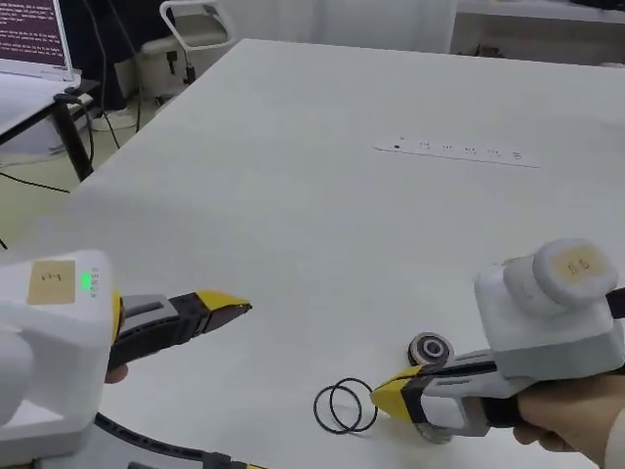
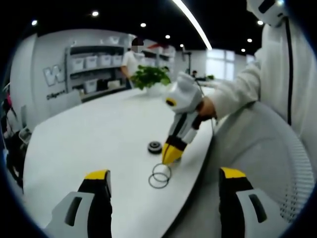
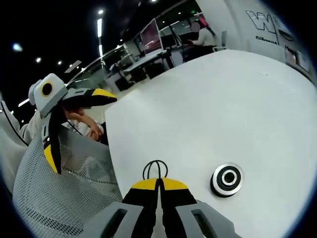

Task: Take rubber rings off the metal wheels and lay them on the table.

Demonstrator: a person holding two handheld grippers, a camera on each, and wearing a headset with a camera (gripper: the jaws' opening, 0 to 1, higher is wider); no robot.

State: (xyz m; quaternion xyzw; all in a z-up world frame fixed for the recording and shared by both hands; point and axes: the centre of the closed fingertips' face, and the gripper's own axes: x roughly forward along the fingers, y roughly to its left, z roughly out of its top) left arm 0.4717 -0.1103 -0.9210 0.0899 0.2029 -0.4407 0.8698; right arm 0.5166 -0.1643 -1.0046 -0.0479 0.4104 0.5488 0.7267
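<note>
Two thin black rubber rings (image 1: 344, 405) lie overlapping on the white table (image 1: 293, 195), near its front edge. Just right of them my right gripper (image 1: 383, 396) is shut, its yellow tip at the rings' edge; whether it pinches one is unclear. A metal wheel (image 1: 430, 349) with a dark rim lies flat behind that gripper. A grey round piece (image 1: 431, 432) peeks out under the gripper's body. In the right gripper view the rings (image 3: 155, 169) sit right ahead of the gripper (image 3: 158, 182) and the wheel (image 3: 228, 179) is to the right. My left gripper (image 1: 229, 311) hovers open, left of the rings (image 2: 159, 176).
A recessed socket strip (image 1: 454, 151) runs across the far right of the table. A chair (image 1: 200, 24) and a screen (image 1: 29, 39) stand beyond the far left edge. A mesh chair back (image 3: 59, 188) is close to the table's front edge.
</note>
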